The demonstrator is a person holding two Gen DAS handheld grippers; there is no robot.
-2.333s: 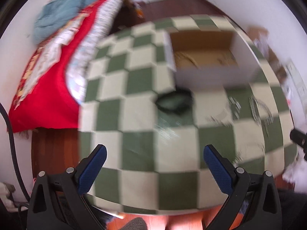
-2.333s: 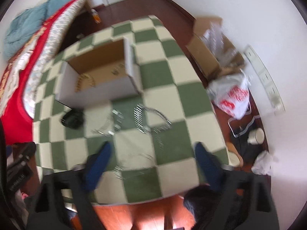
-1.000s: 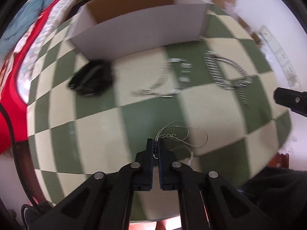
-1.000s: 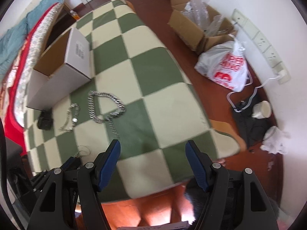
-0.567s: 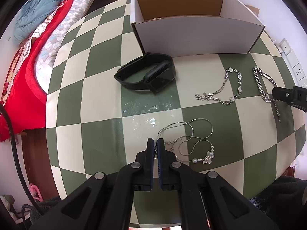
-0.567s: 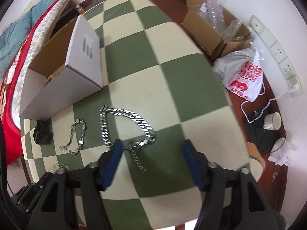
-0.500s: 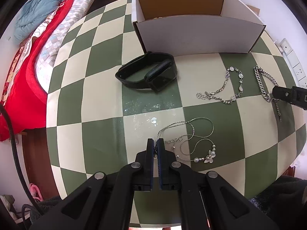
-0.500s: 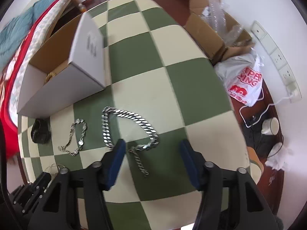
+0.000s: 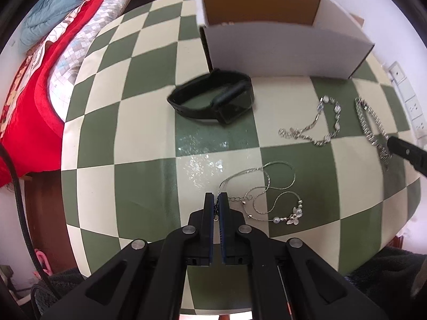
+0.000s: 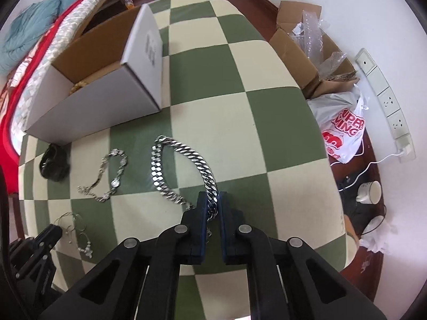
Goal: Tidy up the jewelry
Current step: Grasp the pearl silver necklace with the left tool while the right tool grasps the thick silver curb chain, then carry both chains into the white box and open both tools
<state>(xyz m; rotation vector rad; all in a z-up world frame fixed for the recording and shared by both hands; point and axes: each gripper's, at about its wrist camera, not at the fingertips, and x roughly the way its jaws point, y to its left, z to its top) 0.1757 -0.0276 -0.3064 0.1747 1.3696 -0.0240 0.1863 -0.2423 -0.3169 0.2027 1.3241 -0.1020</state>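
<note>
My left gripper [image 9: 216, 200] is shut on the end of a thin silver necklace [image 9: 269, 194] with pearl and butterfly charms that lies on the green-and-cream checked table [image 9: 138, 176]. My right gripper [image 10: 212, 200] is shut on a heavy silver curb chain [image 10: 176, 168] whose loop lies on the table. A silver bracelet [image 9: 315, 128] lies between the two chains; it also shows in the right wrist view [image 10: 106, 178]. A black smart band [image 9: 216, 101] lies in front of an open white cardboard box [image 9: 280, 48]. Something golden lies inside the box [image 10: 77, 86].
A red quilt and blue bedding [image 9: 34, 61] lie left of the table. On the floor to the right stand a cardboard box with plastic wrap [image 10: 309, 42], a white shopping bag [image 10: 344, 130], a power strip [image 10: 384, 101] and cups [image 10: 371, 192].
My right gripper came down over the heavy chain and closed on it. My left gripper stays shut on the thin necklace and has moved slightly.
</note>
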